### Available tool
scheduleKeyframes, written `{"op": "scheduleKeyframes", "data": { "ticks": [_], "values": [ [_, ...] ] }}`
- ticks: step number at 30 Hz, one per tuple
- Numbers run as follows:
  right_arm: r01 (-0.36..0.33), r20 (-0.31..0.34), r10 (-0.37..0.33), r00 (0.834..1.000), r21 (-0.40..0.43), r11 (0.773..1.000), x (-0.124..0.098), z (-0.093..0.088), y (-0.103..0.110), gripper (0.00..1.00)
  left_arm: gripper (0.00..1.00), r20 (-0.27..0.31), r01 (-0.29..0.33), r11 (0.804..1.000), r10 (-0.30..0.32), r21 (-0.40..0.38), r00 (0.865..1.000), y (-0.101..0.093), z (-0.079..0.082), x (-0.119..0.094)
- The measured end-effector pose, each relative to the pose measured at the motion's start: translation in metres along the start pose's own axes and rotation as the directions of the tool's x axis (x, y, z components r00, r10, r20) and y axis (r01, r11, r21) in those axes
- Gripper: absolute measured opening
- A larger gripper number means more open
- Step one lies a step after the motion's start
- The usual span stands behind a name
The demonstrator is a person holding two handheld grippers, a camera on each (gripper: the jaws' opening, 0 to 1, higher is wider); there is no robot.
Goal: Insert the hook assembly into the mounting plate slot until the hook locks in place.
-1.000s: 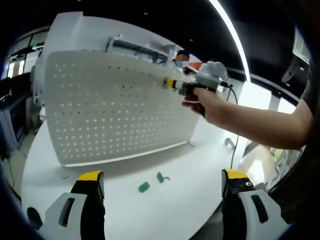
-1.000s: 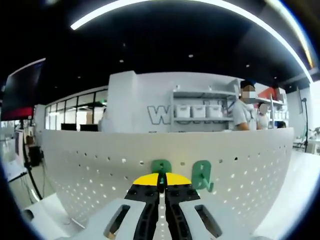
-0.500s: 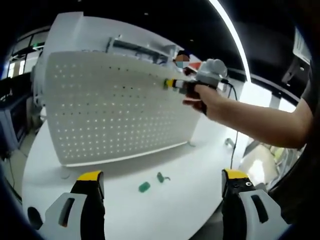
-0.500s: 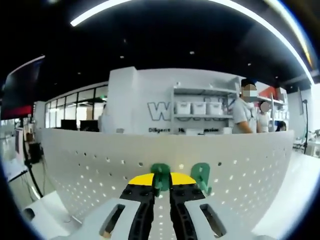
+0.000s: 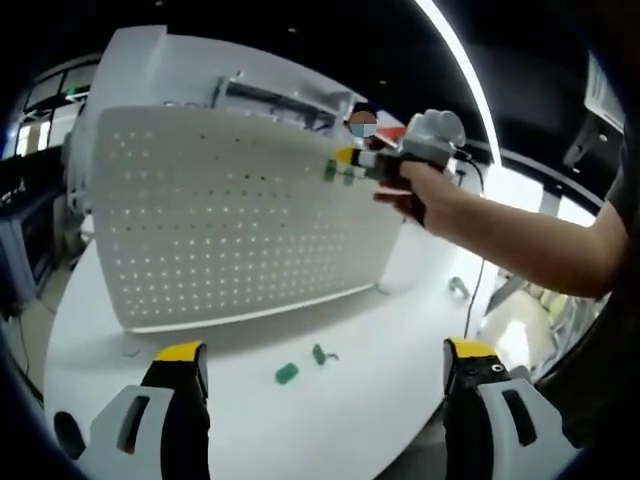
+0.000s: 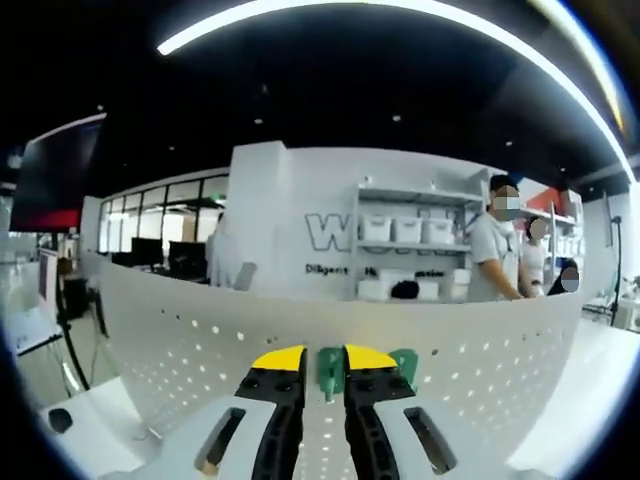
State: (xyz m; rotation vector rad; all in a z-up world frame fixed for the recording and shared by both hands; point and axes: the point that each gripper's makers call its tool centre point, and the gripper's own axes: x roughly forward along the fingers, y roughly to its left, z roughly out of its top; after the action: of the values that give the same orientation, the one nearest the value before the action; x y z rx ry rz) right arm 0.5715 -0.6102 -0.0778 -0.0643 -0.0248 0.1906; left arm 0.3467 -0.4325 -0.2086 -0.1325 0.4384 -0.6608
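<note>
Two green hooks (image 6: 330, 368) are sitting on the pegboard (image 6: 180, 340) just ahead of the right gripper (image 6: 324, 362), whose jaws are standing slightly parted around one. Light, rigid plastic, probably; gripping its flat upper tab looks safest. Left gripper (image 5: 320, 370) is hanging spread wide, empty.

Two green hooks (image 6: 330, 368) hang on the upright white perforated mounting plate (image 6: 180, 350).

Against the upright white pegboard (image 5: 230, 220), the right gripper (image 5: 345, 166) touches a green hook (image 5: 330, 170) near its top edge.
</note>
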Motion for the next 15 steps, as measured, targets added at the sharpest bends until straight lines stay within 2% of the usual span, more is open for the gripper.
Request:
{"op": "scheduleKeyframes", "data": {
  "ticks": [7,15],
  "values": [
    [-0.032,0.002,0.032,0.999,-0.004,0.999,-0.014,0.001,0.011,0.13,0.99,0.003,-0.01,1.0,0.01,-0.007,1.0,0.004,-0.002,-0.004],
    [-0.04,-0.01,0.04,0.999,0.0,0.999,-0.033,-0.007,0.015,0.14,0.99,0.007,-0.009,1.0,0.009,-0.008,1.0,0.002,-0.002,-0.005]
  ]
}}
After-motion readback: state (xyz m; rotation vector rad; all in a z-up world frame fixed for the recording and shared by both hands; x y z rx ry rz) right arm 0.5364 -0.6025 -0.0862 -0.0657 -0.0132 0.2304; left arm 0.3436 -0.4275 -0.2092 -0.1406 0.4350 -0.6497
